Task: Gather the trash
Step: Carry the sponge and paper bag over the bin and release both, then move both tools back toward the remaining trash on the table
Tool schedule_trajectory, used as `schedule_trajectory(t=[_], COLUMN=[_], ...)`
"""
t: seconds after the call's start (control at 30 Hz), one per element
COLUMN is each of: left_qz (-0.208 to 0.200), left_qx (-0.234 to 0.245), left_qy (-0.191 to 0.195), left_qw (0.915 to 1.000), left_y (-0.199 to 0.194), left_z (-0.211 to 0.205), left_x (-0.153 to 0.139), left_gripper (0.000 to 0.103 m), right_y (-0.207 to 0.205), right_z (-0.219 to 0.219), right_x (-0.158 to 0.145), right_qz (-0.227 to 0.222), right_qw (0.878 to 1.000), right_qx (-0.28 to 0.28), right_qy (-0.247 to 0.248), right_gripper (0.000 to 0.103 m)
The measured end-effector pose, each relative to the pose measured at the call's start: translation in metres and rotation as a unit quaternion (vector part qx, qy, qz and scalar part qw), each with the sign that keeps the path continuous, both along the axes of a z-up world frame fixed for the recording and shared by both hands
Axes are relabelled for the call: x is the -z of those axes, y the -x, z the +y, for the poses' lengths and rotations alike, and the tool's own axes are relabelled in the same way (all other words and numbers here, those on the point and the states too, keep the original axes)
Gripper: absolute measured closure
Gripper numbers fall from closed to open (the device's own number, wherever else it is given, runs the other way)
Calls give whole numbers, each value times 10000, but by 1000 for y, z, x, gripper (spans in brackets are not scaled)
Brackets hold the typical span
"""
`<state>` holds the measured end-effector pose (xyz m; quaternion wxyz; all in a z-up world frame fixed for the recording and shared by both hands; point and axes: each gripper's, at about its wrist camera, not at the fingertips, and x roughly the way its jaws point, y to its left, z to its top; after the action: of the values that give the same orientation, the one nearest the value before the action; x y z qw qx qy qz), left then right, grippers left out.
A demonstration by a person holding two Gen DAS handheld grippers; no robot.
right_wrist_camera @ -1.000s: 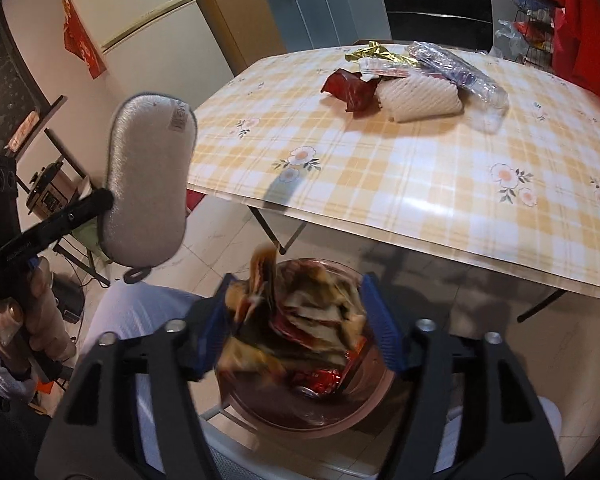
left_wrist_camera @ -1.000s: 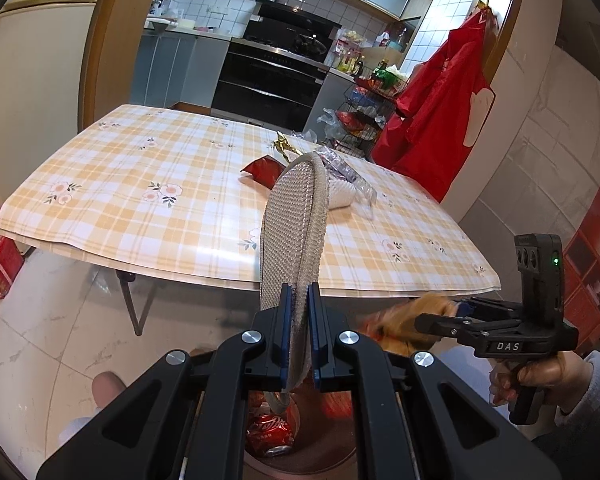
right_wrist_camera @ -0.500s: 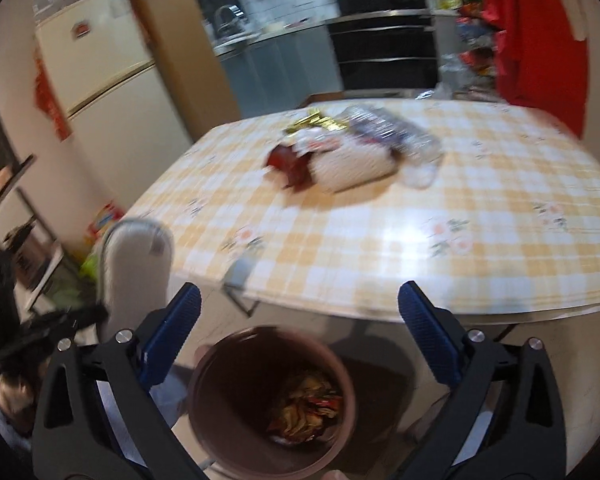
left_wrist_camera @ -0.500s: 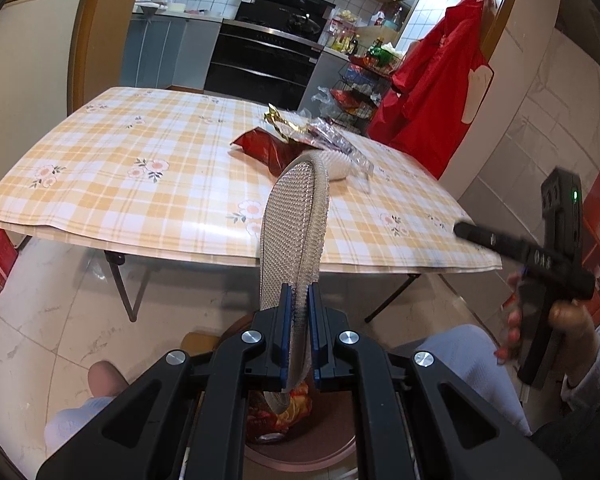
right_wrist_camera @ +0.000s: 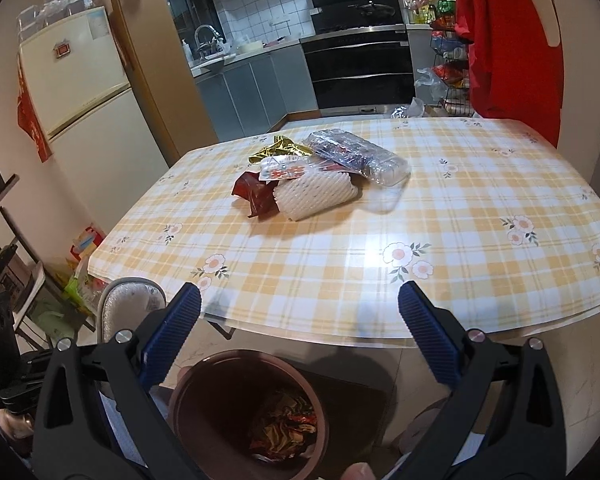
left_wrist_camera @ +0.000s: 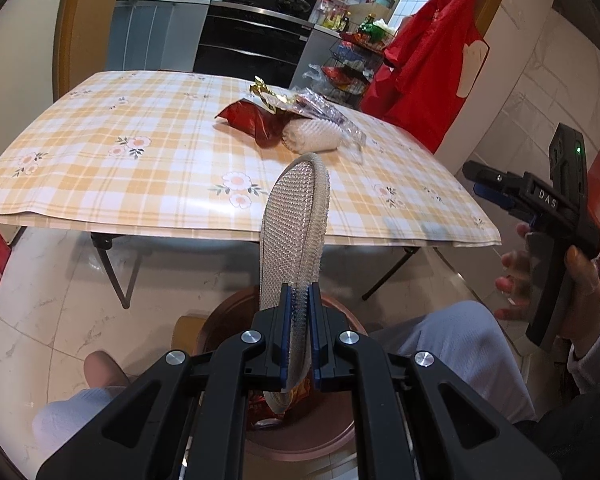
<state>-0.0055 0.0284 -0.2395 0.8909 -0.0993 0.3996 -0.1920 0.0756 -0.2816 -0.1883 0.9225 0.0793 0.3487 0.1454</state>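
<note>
1. Two claws are at work; the right gripper (right_wrist_camera: 300,336) is spread wide and holds nothing, poised just above the round brown plastic bin (right_wrist_camera: 188,392) on the floor, so I judge one drop is done and the next pickup is in hand.
2. Left gripper (left_wrist_camera: 300,344) is clamped narrow on an oval grey mesh scouring pad (left_wrist_camera: 296,232), held upright over the same bin.
3. Remaining trash lies well ahead of the right claw, near the middle of the yellow checked floral tablecloth (right_wrist_camera: 440,208): a crumpled dark red foil wrapper (right_wrist_camera: 256,196), a white foam net sleeve (right_wrist_camera: 316,196), a gold foil scrap (right_wrist_camera: 280,148) and a clear plastic tray pack (right_wrist_camera: 356,154), all touching in one heap.
4. Next move (my guess) calls for reaching forward over the table edge and pinching the nearest piece; foil and foam look light and crushable.
5. Bin already holds crumpled wrappers (right_wrist_camera: 288,424) at its bottom.
</note>
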Motion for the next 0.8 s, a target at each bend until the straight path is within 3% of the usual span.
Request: schedule_trajectory(t=[0.23, 0.3, 0.37, 0.4, 0.53, 0.63, 0.8], left_qz=[211, 235, 185, 153, 66, 47, 52], left_qx=[137, 150, 84, 46, -234, -509, -821], left_qy=[16, 56, 108, 130, 68, -3, -310], left_qw=[9997, 9996, 9997, 9998, 9997, 9987, 9961], left_y=[0, 0, 1, 1, 0, -3, -12], left_z=[-5, -6, -4, -2, 5, 14, 25], left_x=[11, 12, 11, 10, 7, 6, 4], left_gripper=[92, 76, 48, 45, 18, 11, 9], right_y=[0, -1, -1, -1, 0, -1, -4], right_z=[-2, -1, 0, 0, 1, 1, -2], right_x=[2, 4, 6, 6, 8, 9, 12], right_qz=[42, 80, 99, 102, 84, 98, 165], right_qw=[10000, 10000, 9999, 9999, 10000, 9999, 9997], right_qx=[-13, -15, -35, -40, -37, -15, 72], right_qy=[-24, -5, -8, 0, 13, 64, 181], right_gripper=[6, 6, 6, 6, 6, 6, 6])
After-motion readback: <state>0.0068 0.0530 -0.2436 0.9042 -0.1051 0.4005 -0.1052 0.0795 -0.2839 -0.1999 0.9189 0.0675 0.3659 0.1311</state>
